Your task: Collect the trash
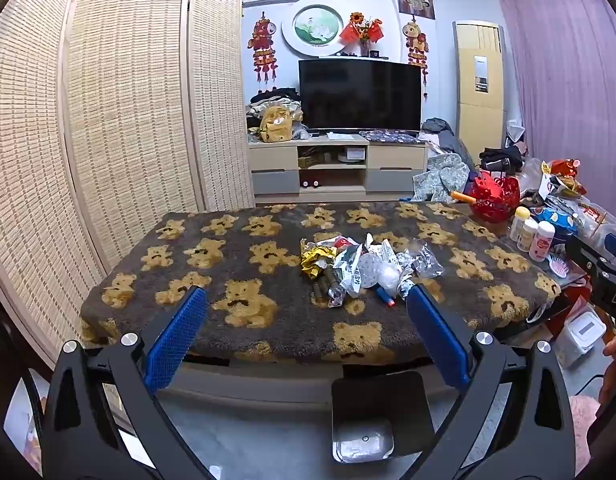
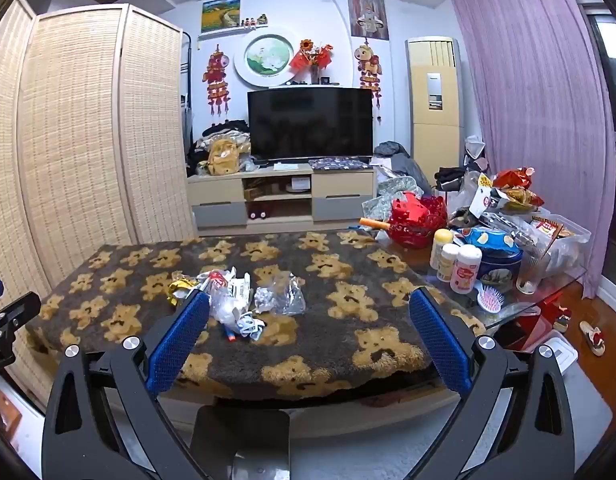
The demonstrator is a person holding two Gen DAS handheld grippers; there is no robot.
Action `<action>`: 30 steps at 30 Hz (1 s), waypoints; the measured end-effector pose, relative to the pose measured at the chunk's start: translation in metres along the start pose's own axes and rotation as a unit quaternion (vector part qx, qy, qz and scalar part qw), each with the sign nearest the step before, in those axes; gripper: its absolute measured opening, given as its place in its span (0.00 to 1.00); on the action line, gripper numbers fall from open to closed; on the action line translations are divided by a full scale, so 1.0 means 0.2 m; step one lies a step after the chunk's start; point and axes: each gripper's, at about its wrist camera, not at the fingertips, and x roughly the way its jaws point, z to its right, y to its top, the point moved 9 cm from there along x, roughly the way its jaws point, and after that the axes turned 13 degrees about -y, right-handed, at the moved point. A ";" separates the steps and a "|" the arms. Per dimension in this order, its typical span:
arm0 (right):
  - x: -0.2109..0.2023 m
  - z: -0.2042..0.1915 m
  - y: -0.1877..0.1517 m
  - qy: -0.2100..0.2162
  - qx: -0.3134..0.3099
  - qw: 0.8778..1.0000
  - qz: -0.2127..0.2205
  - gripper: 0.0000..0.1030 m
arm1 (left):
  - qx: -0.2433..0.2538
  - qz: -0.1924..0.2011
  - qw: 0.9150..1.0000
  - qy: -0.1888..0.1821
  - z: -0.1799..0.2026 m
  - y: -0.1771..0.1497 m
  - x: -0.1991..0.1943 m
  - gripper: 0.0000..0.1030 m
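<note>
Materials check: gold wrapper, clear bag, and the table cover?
Gold wrapper: likely metallised foil, shiny with sharp creases. Clear bag: thin plastic film, see-through, crinkled, glinting. Table cover: looks like plush fleece, matte fuzzy pile with a printed bear pattern. Both grippers hang open, holding nothing.

TV (image 1: 360, 94), AC unit (image 1: 481, 84), red basket (image 2: 418, 216)

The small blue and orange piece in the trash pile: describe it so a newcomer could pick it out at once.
Start at the table covered by the bear-print blanket and find the trash pile of crumpled wrappers near its middle. At the pile's near edge, closest to the bin on the floor, lies the small blue and orange piece. It is the only solid blue item among silver, white and gold wrappers.
</note>
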 end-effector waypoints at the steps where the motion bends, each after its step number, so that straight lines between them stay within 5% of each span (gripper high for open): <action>1: 0.00 0.00 0.00 0.001 -0.001 1.000 0.002 0.97 | 0.000 -0.002 1.000 0.000 0.00 0.00 0.00 0.92; 30: -0.01 -0.01 0.00 0.002 -0.001 1.000 0.000 0.97 | -0.007 0.002 1.000 -0.010 0.06 0.01 -0.02 0.92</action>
